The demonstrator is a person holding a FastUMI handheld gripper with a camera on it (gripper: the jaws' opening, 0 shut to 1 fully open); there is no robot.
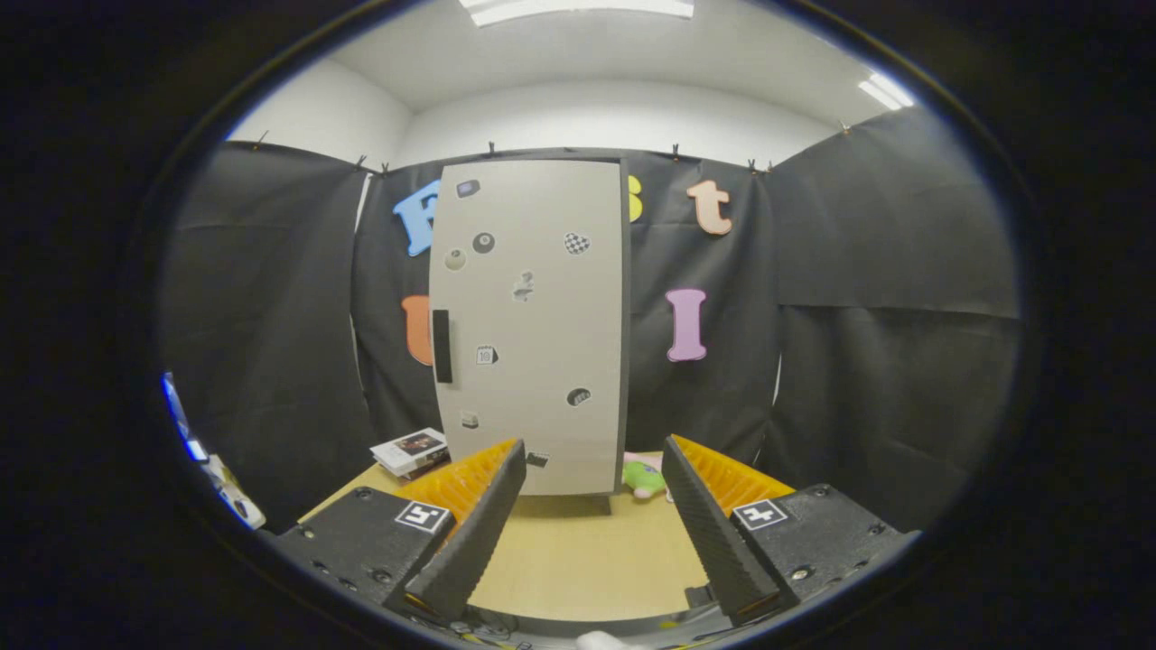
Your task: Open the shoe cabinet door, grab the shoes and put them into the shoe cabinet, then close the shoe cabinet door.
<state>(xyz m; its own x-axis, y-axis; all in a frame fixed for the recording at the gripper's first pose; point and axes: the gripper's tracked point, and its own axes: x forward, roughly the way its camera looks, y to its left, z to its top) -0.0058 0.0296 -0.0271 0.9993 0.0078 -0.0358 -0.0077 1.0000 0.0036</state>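
- The books [412, 449] lie on the table [578, 560] at about 10 o'clock from the fingers, beside the cabinet
- The shoe cabinet [528, 325] stands at 12 o'clock, door shut, dark handle [442, 346] near its left edge
- The gripper [591, 478] has fingers wide apart and holds nothing
- A pink and green thing [643, 476], perhaps the shoes, lies at 1 o'clock by the cabinet foot
- A shut door fits the opening step, or the end; if opening, the handle wants a narrow grip

Facing a tall shoe cabinet [533, 325] on a wooden worktop [578, 560], door shut, dark handle [442, 346] at its left edge. Gripper [591, 469] fingers spread apart, holding nothing. Small shoes [645, 476] beside the cabinet's right base.
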